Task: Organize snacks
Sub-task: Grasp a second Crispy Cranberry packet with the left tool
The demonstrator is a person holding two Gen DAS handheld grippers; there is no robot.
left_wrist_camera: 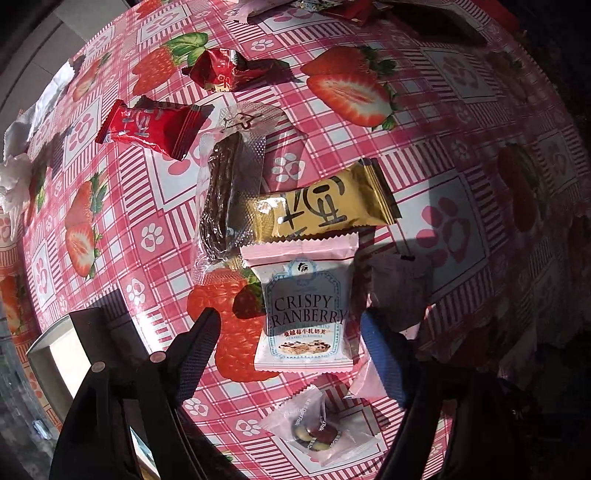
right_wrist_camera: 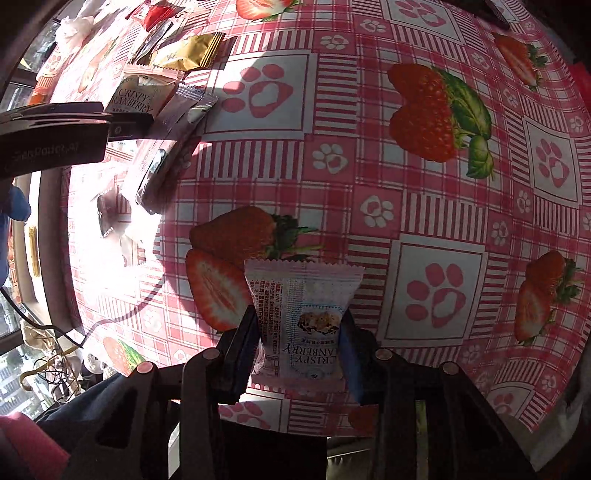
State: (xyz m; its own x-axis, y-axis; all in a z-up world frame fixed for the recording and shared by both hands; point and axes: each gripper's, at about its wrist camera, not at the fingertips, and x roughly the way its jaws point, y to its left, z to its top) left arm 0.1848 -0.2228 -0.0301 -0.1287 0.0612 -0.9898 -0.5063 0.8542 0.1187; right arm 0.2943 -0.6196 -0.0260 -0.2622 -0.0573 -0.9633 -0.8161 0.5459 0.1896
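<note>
My left gripper [left_wrist_camera: 295, 332] is open, its fingers on either side of a white and pink Crispy Cranberry packet [left_wrist_camera: 306, 314] lying on the strawberry tablecloth [left_wrist_camera: 424, 122]. A gold packet [left_wrist_camera: 325, 206] and a clear packet with a dark bar [left_wrist_camera: 225, 192] lie just beyond it. A small clear candy packet [left_wrist_camera: 321, 432] lies close under the gripper. My right gripper [right_wrist_camera: 301, 332] is shut on a second Crispy Cranberry packet [right_wrist_camera: 303, 317] and holds it above the tablecloth [right_wrist_camera: 406, 184]. The left gripper [right_wrist_camera: 74, 122] shows at the left of the right wrist view.
Two red candy packets [left_wrist_camera: 151, 129] [left_wrist_camera: 221, 70] lie at the far left. More wrappers [left_wrist_camera: 332, 5] sit at the far edge. A crumpled white wrapper [left_wrist_camera: 14, 177] lies at the left edge. A purple packet [right_wrist_camera: 173, 125] lies beside the first cranberry packet [right_wrist_camera: 136, 96].
</note>
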